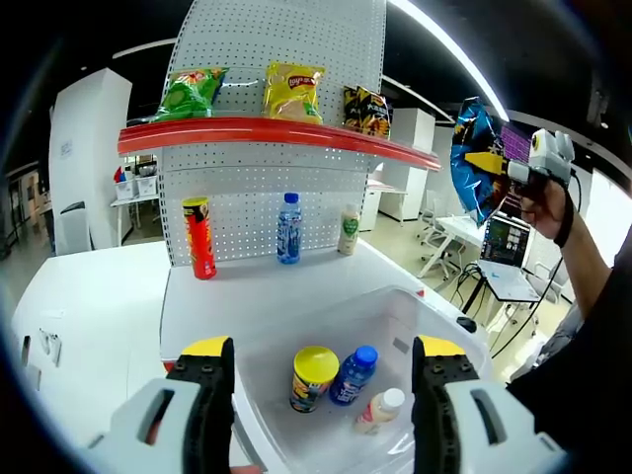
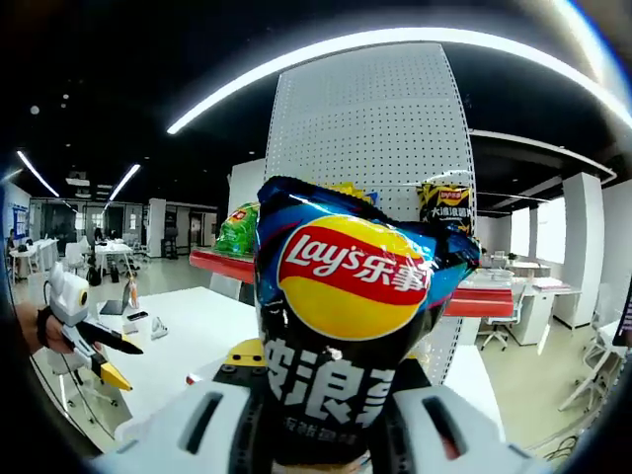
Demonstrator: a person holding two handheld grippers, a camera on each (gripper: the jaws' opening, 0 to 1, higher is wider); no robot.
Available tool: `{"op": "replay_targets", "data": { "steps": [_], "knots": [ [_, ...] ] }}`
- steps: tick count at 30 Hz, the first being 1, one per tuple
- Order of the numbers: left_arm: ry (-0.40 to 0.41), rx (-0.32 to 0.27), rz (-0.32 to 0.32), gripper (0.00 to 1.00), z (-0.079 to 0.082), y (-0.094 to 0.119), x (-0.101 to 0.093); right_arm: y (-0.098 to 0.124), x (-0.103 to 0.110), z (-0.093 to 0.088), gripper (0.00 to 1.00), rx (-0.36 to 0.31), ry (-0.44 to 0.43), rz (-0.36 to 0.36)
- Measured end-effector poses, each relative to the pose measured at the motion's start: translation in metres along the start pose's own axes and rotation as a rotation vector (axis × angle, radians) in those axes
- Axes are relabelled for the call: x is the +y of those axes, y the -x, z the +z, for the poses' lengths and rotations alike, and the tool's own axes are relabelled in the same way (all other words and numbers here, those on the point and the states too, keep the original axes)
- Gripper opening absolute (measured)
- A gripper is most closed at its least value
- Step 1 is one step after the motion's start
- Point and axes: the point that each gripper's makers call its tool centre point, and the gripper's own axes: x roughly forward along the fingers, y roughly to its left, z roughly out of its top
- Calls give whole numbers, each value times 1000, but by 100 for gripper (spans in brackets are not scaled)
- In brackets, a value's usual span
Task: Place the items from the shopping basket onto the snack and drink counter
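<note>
Right tool [image 2: 321,415] around blue-black Lay's bag [image 2: 351,326]

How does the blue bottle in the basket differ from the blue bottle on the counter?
The blue bottle in the basket lies tilted among other items; the blue bottle on the counter stands upright, apart from its neighbours. The basket one lies between the left gripper jaws in view; the counter one stands beyond. Both have blue caps.

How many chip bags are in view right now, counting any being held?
4. On the red top shelf: green bag, yellow bag, dark bag. The right gripper holds the blue Lay's bag. The basket may hide more.
</note>
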Motion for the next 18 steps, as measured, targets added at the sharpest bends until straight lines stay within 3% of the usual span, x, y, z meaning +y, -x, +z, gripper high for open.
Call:
{"op": "replay_targets", "data": {
  "steps": [18],
  "knots": [
    [9,-3,17,72,-4,7,-6,-5,-56,58,30,-87,92,-115]
  ]
}}
